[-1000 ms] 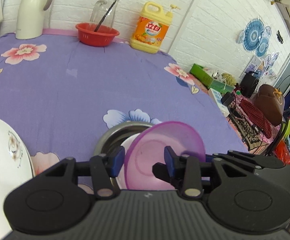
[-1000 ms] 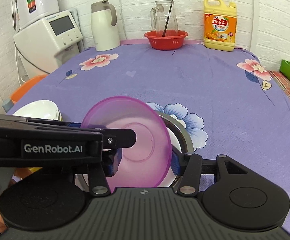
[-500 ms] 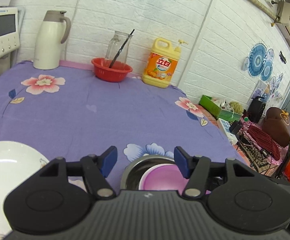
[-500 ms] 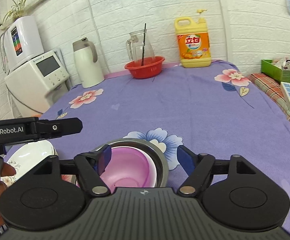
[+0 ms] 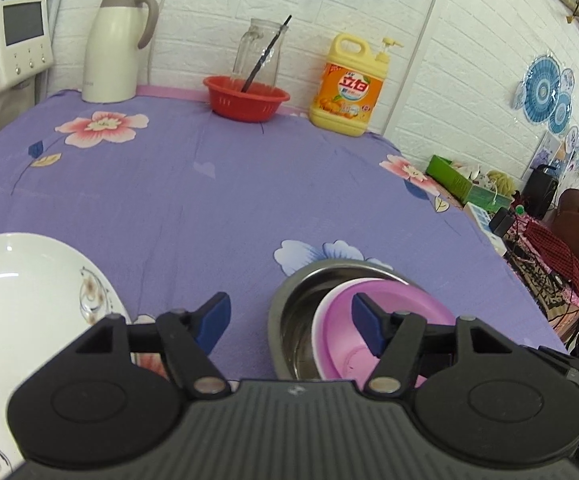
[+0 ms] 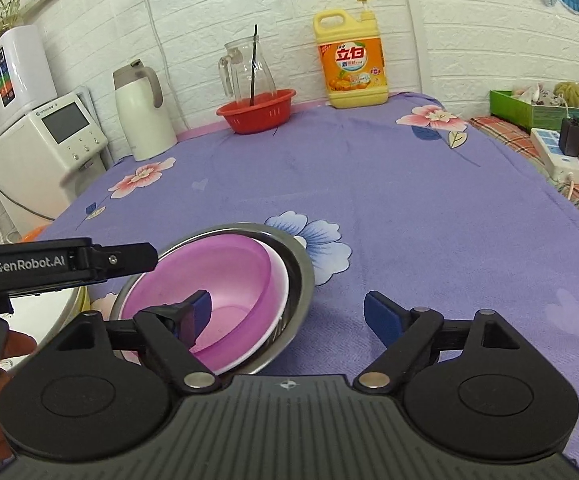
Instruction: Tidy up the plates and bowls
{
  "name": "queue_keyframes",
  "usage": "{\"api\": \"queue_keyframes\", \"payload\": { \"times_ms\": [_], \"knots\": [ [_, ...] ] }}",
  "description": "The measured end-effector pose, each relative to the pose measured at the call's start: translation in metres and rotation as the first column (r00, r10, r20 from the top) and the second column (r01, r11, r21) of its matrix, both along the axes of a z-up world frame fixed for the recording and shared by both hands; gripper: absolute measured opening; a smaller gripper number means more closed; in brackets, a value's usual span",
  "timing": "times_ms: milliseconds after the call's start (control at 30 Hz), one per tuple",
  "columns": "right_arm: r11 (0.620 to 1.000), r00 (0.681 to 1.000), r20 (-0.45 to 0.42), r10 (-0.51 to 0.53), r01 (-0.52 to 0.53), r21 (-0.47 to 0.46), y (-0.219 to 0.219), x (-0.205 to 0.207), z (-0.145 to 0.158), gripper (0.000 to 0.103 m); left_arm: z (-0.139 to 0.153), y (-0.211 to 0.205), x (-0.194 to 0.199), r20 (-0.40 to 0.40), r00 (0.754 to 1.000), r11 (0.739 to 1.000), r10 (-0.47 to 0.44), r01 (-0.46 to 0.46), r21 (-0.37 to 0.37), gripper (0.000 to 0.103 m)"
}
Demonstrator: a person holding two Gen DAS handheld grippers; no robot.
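Note:
A purple bowl (image 5: 385, 316) (image 6: 217, 276) lies nested in a white bowl (image 6: 282, 280), which sits in a steel bowl (image 5: 293, 312) (image 6: 303, 268) on the purple flowered tablecloth. My left gripper (image 5: 289, 322) hovers just before the steel bowl's left rim. Its jaws are opening and its pads press on nothing. The left gripper (image 6: 145, 256) also shows from the side at the nested bowls' left edge in the right wrist view. My right gripper (image 6: 291, 316) is open wide, its left pad over the purple bowl without touching. A white flowered plate (image 5: 21, 300) lies to the left.
At the table's far edge stand a white thermos (image 5: 113, 48), a red basket (image 5: 245, 98) holding a glass jug, and a yellow detergent bottle (image 5: 347, 88). A white appliance (image 6: 45, 148) stands left of the table. A green box (image 6: 537, 108) and a power strip (image 6: 557, 156) lie off the right side.
A second ago both grippers held the purple bowl tilted above the steel bowl. Both have let go and opened, and the bowl now rests inside the nested bowls. Both grippers drew back slightly.

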State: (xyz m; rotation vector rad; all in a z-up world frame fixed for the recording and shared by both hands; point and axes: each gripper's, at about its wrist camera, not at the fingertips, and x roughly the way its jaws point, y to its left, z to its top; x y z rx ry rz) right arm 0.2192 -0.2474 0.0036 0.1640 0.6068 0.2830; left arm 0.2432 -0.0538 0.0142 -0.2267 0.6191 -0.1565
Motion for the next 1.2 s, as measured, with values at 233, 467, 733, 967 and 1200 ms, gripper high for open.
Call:
{"api": "queue_keyframes", "payload": {
  "times_ms": [233, 467, 733, 967, 1200],
  "knots": [
    [1.000, 0.999, -0.032, 0.009, -0.010, -0.027, 0.009, 0.015, -0.009, 0.103, -0.012, -0.006, 0.016, -0.051, 0.998, 0.999, -0.024, 0.025, 0.023, 0.066],
    [1.000, 0.999, -0.052, 0.008, -0.010, -0.025, 0.013, 0.020, -0.018, 0.103, -0.021, -0.010, 0.024, -0.080, 0.996, 0.999, -0.030, 0.033, 0.032, 0.066],
    [0.998, 0.997, -0.060, 0.043, -0.045, -0.036, 0.019, 0.022, -0.017, 0.103, -0.022, -0.013, 0.024, -0.093, 0.995, 0.999, -0.038, 0.041, 0.030, 0.066],
    [0.992, 0.995, -0.061, 0.076, -0.082, -0.097, 0.026, 0.022, -0.021, 0.103, -0.024, -0.017, 0.025, -0.105, 0.993, 0.998, -0.052, 0.056, 0.034, 0.067],
    [0.991, 0.994, -0.074, 0.077, -0.085, -0.102, 0.024, 0.023, -0.018, 0.103, -0.022, -0.013, 0.024, -0.098, 0.994, 0.999, -0.037, 0.040, 0.030, 0.067]
  ]
}}
